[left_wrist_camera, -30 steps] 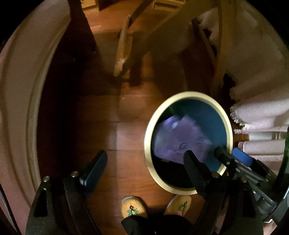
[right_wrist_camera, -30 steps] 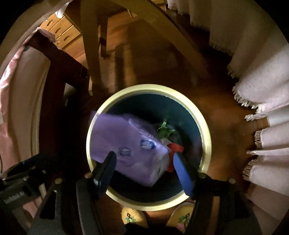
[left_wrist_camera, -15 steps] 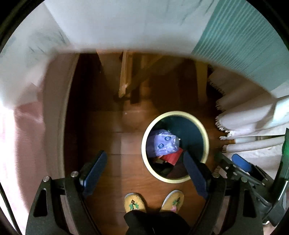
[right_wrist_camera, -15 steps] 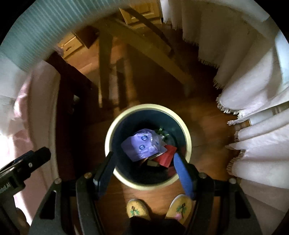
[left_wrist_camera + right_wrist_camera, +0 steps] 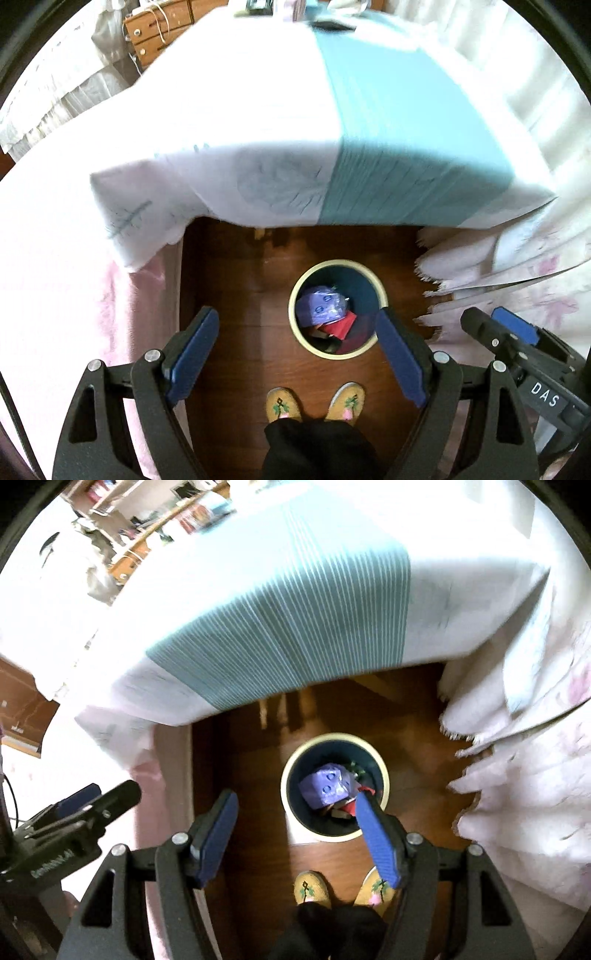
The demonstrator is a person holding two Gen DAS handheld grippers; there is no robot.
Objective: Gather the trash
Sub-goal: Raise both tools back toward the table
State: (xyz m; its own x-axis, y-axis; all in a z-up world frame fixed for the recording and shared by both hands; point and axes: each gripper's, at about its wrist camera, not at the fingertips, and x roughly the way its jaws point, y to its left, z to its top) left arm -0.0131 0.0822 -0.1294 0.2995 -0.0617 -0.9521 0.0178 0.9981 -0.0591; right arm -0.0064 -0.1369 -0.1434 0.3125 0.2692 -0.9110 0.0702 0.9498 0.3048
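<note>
STAGE: drop-off done | TRASH: purple pack (image 5: pixel 324 307) and red wrapper (image 5: pixel 338 326) lie inside bin (image 5: pixel 373 282) on floor | LEFT: left gripper (image 5: pixel 299 358) jaws apart, empty, high above bin | RIGHT: right gripper (image 5: pixel 295 840) jaws apart, empty | LEFT TO DO: no loose trash visible on tablecloth (image 5: pixel 388 122); far edge blurred, unverifiable

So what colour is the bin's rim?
Pale cream rim on a dark teal bin; clearest in the left wrist view.

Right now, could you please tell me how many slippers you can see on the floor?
2: one yellow slipper and a second slipper side by side on the wooden floor, just short of the trash bin. None looks hidden.
</note>
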